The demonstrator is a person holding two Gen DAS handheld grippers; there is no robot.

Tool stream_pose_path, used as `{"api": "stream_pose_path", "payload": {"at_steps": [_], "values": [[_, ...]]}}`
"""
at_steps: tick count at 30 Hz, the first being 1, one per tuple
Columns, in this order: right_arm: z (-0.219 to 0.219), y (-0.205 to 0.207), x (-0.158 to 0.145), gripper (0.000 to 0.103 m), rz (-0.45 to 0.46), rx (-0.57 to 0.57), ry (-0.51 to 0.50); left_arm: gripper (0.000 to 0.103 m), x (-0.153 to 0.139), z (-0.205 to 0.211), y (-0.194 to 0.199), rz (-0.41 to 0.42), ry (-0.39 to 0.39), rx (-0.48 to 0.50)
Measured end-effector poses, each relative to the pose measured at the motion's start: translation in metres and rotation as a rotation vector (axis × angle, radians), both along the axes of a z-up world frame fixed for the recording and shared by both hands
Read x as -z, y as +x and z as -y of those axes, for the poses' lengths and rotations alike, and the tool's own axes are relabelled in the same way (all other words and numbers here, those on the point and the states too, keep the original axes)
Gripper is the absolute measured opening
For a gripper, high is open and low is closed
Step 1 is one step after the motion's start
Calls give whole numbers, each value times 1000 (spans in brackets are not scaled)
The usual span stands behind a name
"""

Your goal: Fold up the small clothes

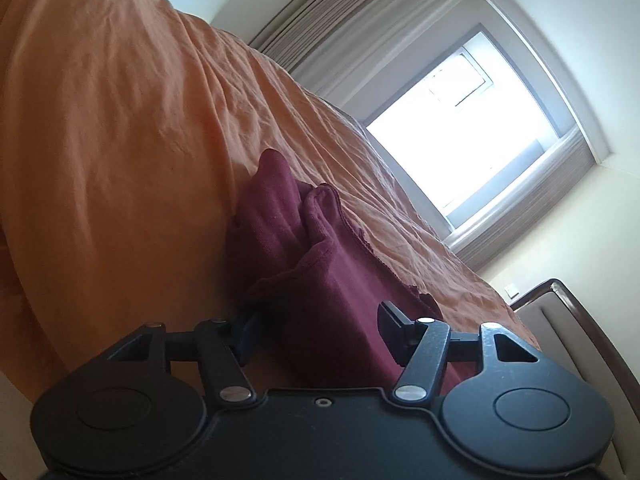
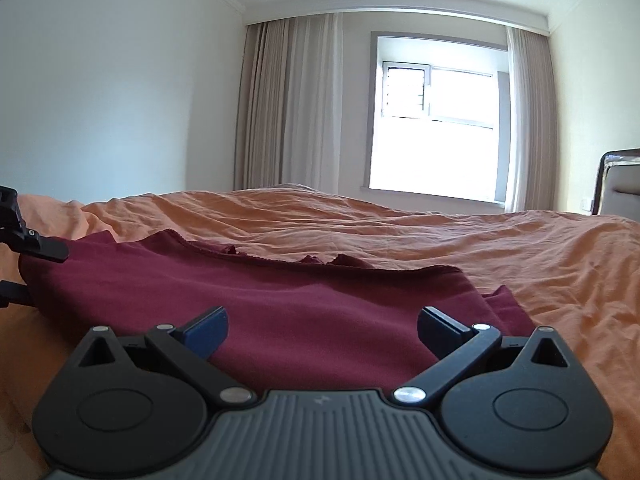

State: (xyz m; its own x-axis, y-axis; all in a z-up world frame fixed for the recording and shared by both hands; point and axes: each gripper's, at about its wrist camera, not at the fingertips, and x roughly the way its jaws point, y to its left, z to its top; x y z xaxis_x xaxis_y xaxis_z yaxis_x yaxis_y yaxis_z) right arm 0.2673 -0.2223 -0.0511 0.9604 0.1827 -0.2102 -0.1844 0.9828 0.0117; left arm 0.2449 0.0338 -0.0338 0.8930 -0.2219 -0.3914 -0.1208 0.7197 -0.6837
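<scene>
Garment: maroon cloth (image 2: 304, 312) lay on the orange bedsheet (image 2: 500, 248).
Left claw (image 1: 320, 320): spread, cloth edge between its fingers, not pinched.
Right claw (image 2: 322, 330): spread wide over the cloth.

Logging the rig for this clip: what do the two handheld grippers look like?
Both are matte black, with two round discs at the base and hinged linkage arms on silver pivots. The right gripper has blue finger pads and a grey ribbed body with a small logo. The left gripper has a smooth black body.

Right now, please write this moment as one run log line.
left claw: open, around maroon garment edge | right claw: open, over garment | surface: orange bedsheet
</scene>
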Motion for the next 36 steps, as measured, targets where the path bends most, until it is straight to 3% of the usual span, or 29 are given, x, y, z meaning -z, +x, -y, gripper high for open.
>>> {"api": "stream_pose_path", "payload": {"at_steps": [6,10,17,20,22,23,24,29,33,36], "values": [[-7,20,20,103,-63,-48,-11,64,-1,-3,1,-20,9,1],[-6,18,30,103,-45,-49,12,58,-1,-3,3,-40,3,-23],[-13,17,34,103,-37,-29,-18,59,2,4,3,-44,12,-49],[-12,15,34,103,-31,-25,-21,58,4,2,5,-42,-25,-63],[-12,15,35,103,-30,-26,-19,50,3,2,2,-38,-24,-77],[-11,15,34,103,-30,-26,-17,36,2,3,0,-37,-2,-88],[-11,15,34,103,-31,-27,-16,33,0,7,-1,-32,33,-96],[-11,15,34,103,-31,-27,-16,22,-14,20,-5,1,135,-114],[-11,14,34,103,-32,-23,-19,15,-37,47,-4,50,350,-67],[-10,10,29,103,-28,-14,-14,14,-58,64,1,95,442,1]]}}
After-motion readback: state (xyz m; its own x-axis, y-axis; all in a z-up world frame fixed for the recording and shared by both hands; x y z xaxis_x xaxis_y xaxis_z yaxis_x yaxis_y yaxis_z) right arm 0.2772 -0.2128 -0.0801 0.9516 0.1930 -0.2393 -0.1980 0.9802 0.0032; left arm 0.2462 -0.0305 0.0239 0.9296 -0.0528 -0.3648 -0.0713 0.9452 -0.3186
